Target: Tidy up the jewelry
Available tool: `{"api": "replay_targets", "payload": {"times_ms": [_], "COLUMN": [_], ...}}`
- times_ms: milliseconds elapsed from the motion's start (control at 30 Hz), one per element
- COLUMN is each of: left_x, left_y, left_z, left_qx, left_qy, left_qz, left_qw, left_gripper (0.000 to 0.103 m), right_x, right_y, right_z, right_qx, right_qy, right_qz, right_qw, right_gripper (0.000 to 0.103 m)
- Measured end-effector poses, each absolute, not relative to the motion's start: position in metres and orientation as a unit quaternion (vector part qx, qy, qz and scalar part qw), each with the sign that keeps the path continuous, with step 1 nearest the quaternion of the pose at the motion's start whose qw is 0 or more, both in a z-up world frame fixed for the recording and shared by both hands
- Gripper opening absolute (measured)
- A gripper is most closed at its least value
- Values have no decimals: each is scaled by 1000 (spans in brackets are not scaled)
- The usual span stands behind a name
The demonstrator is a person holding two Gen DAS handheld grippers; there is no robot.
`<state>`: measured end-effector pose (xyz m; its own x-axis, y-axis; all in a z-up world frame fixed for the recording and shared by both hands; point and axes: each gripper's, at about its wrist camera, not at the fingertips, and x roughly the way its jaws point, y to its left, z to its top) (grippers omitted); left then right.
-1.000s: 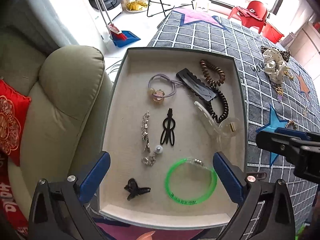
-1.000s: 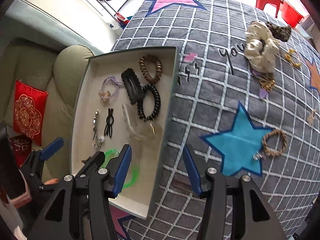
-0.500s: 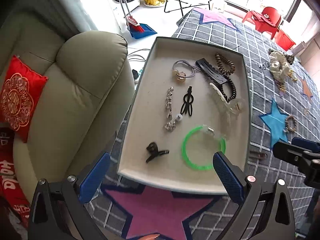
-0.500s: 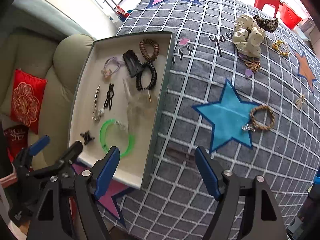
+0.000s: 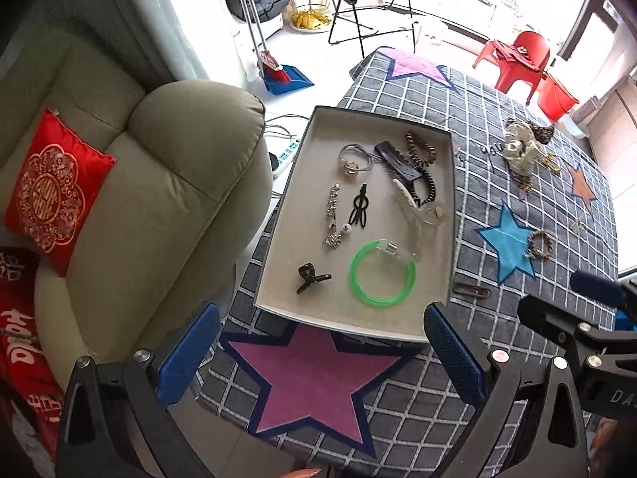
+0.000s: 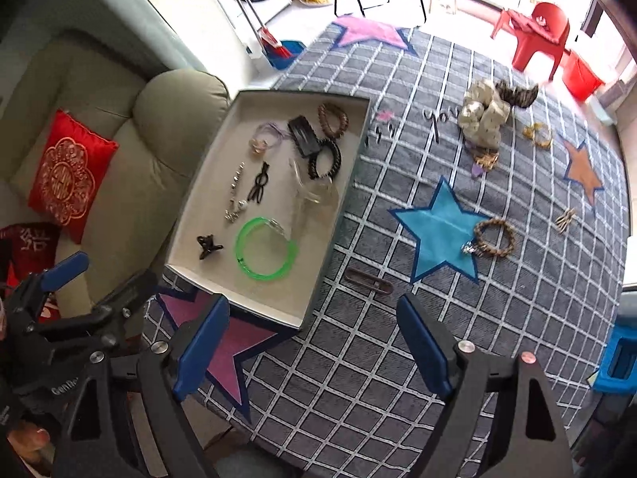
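Note:
A grey shallow tray (image 5: 302,147) (image 6: 342,215) lies on the checked tablecloth and holds several hair ties and clips, among them a green bangle (image 5: 382,273) (image 6: 266,248). On the cloth lie a brown clip (image 6: 368,280) (image 5: 471,289), a braided bracelet (image 6: 493,238) (image 5: 540,244), a cream scrunchie (image 6: 483,117) (image 5: 521,151) and small gold pieces (image 6: 537,135). My left gripper (image 5: 318,352) is open and empty, held high in front of the tray. My right gripper (image 6: 312,352) is open and empty, above the cloth near the tray's front right corner.
A beige armchair (image 5: 159,199) with a red cushion (image 5: 51,187) stands left of the table. A red plastic chair (image 6: 533,36) and a folding chair (image 5: 366,12) stand beyond the table. A blue object (image 6: 621,362) sits at the right edge.
Both grippers have pulled back and up from the tray, so the tray looks smaller and farther. The purple star on the cloth has come into view. Both stay open.

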<state>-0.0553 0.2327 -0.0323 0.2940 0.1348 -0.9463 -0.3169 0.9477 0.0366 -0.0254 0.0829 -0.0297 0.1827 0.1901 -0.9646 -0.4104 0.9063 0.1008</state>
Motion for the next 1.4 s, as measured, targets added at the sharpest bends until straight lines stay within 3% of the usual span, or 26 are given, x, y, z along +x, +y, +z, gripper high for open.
{"api": "replay_targets", "payload": {"times_ms": [400, 1400], "left_x": [-69, -86], "left_y": [230, 234], "left_z": [-7, 12], "left_qx": [-74, -79], "left_qy": [560, 544], "left_qz": [149, 167], "left_qw": [811, 819], "left_gripper": [103, 103], "right_x": [-34, -49], "right_y": [76, 86], "right_z": [16, 30], "right_qx": [-93, -121], "right_qy": [534, 527], "right_qz": [158, 157], "right_qw": [825, 826], "right_gripper": [88, 88]}}
